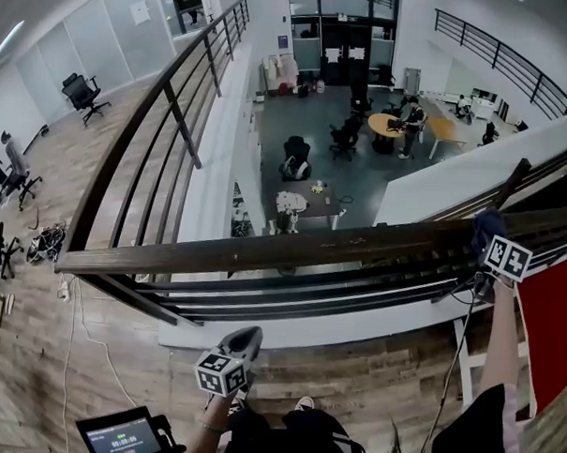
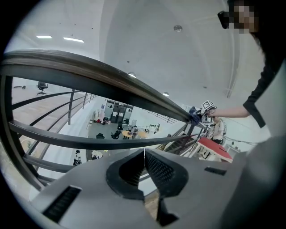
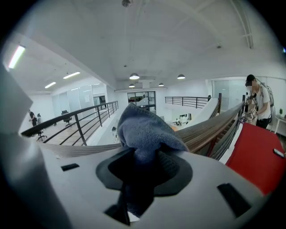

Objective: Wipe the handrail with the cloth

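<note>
The blue-grey cloth [image 3: 144, 129] lies against the wooden handrail [image 1: 264, 252] near its right end, pinched tight between the jaws of the right gripper [image 3: 143, 167]. The left gripper [image 2: 144, 172] hangs lower, below the rail, with its jaws together and nothing between them.

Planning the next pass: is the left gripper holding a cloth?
No, the left gripper has its jaws shut together with nothing between them.
</note>
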Action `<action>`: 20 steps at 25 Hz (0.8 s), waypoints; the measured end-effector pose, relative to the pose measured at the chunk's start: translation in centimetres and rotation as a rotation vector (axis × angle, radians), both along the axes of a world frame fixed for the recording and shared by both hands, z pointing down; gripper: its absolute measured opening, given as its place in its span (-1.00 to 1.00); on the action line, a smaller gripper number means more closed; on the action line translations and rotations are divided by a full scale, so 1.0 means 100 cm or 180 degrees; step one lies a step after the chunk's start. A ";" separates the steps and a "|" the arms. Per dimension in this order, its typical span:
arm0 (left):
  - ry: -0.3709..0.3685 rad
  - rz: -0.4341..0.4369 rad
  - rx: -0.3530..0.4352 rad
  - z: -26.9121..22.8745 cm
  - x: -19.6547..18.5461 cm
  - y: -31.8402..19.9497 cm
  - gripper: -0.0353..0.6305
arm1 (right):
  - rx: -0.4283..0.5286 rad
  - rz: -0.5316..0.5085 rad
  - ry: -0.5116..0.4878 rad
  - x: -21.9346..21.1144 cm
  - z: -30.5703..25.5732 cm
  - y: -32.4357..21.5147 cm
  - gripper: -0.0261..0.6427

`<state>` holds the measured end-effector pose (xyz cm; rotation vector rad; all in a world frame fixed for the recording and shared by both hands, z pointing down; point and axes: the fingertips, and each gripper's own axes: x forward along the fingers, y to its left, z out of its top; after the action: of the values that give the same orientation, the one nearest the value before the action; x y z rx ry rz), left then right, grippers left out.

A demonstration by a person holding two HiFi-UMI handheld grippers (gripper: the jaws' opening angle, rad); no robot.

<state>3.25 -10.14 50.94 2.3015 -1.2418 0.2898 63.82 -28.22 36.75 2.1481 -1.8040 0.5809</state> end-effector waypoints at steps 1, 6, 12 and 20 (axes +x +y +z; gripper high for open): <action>0.0019 -0.0015 0.0006 0.001 -0.016 0.000 -0.89 | 0.0057 -0.0019 -0.0059 -0.024 0.002 0.006 -0.60; 0.0106 -0.0064 0.0055 0.005 -0.074 0.005 -0.89 | 0.0085 -0.0280 -0.0203 -0.145 0.032 0.051 -0.60; 0.0104 -0.0016 0.0092 0.003 -0.102 0.006 -0.89 | 0.0030 -0.0638 -0.0405 -0.262 0.073 0.083 -0.60; 0.0020 -0.0129 0.0134 0.000 -0.208 0.006 -0.89 | -0.0113 -0.0978 -0.0919 -0.462 0.122 0.097 -0.60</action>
<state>-17.50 -9.56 50.91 2.3079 -1.3015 0.2443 17.58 -18.56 48.97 1.7843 -2.1991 0.8708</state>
